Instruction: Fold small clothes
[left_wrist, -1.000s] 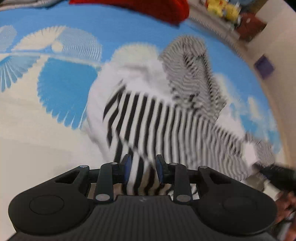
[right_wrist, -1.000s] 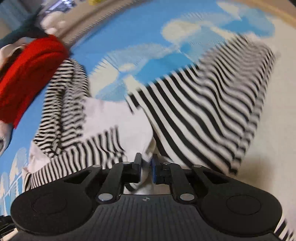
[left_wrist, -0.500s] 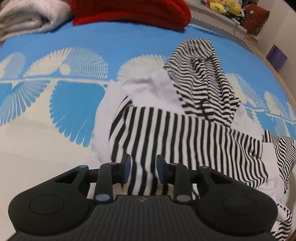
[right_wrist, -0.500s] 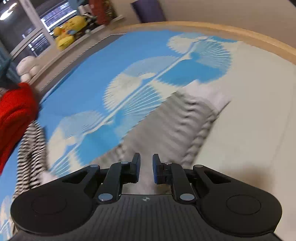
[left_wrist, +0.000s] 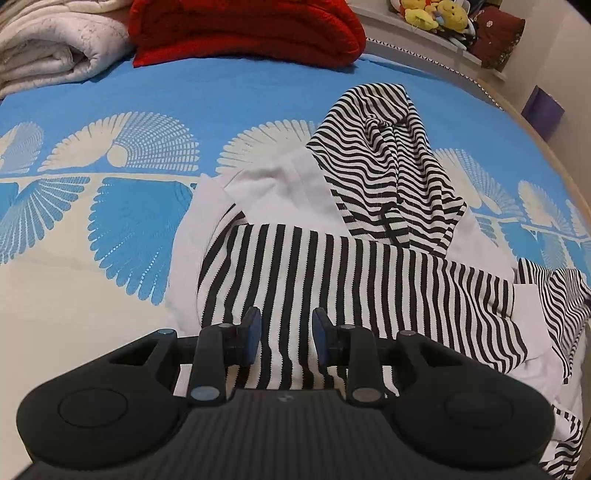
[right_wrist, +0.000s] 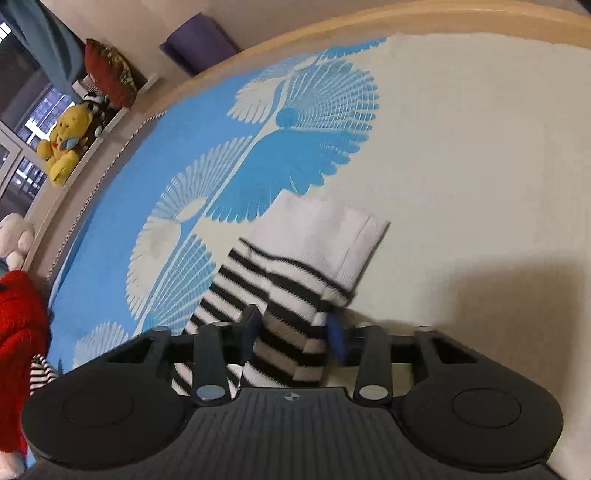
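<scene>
The hoodie (left_wrist: 332, 280) is only partly folded on the bed (left_wrist: 110, 122); the sleeve (right_wrist: 295, 295) is left. Both grippers, left gripper (left_wrist: 285, 334) and right gripper (right_wrist: 293, 336), are released.

One striped hoodie (left_wrist: 332, 280) lies on the bed (left_wrist: 221, 92), with one hood (left_wrist: 384, 158) toward the far edge and one white-cuffed sleeve (right_wrist: 295, 288) showing in the right wrist view. Two grippers appear, the left gripper (left_wrist: 286, 332) and the right gripper (right_wrist: 293, 328), each with two fingers. At the bed's far edge there is one red blanket (left_wrist: 243, 29) and one white quilt (left_wrist: 51, 44). On the ledge beyond the bed, the left wrist view shows a cluster of yellow plush toys (left_wrist: 432, 16) whose count cannot be told; the right wrist view shows one yellow bear (right_wrist: 62, 144) clearly. One dark red cushion (right_wrist: 109, 74) and one purple box (right_wrist: 199, 46) are also present.
</scene>
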